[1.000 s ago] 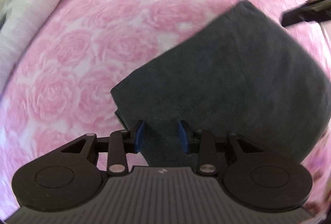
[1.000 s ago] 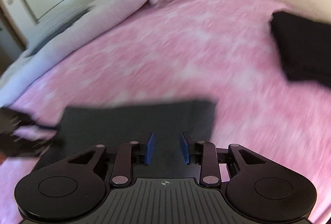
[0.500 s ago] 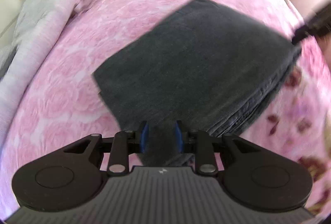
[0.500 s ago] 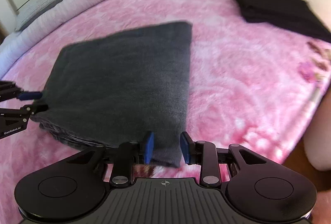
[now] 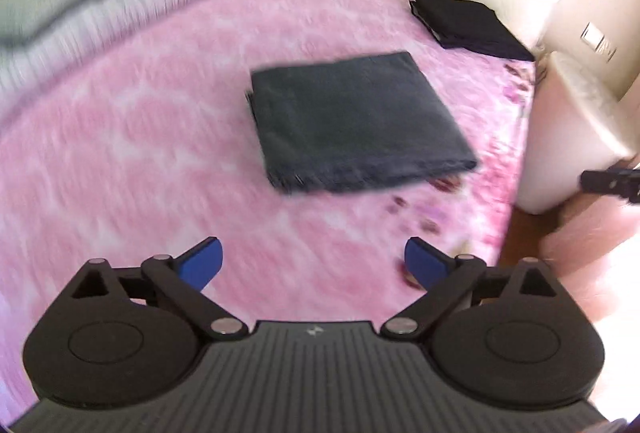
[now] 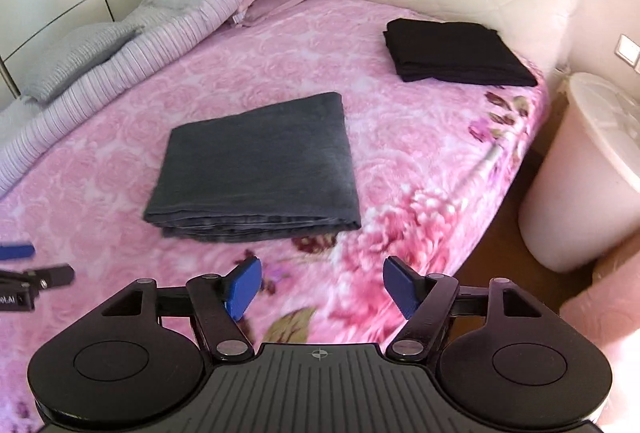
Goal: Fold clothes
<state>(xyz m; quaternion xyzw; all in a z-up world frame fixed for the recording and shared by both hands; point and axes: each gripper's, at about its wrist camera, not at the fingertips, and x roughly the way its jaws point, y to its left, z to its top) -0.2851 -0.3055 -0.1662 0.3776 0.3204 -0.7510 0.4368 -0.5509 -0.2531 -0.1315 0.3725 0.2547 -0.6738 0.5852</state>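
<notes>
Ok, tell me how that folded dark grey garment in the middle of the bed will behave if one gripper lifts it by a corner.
The folded grey garment is probably floppy: its stacked layers show loose at the near edge, so a corner lift would likely unfold it. It looks soft and fairly light, lying flat on the pink bedspread. Pushed, it would likely bunch rather than slide.

My dark grey garment lies folded into a flat, neat rectangle in the middle of the pink rose-patterned bed, layered edges facing me. A black folded garment rests near the headboard, well apart.
</notes>
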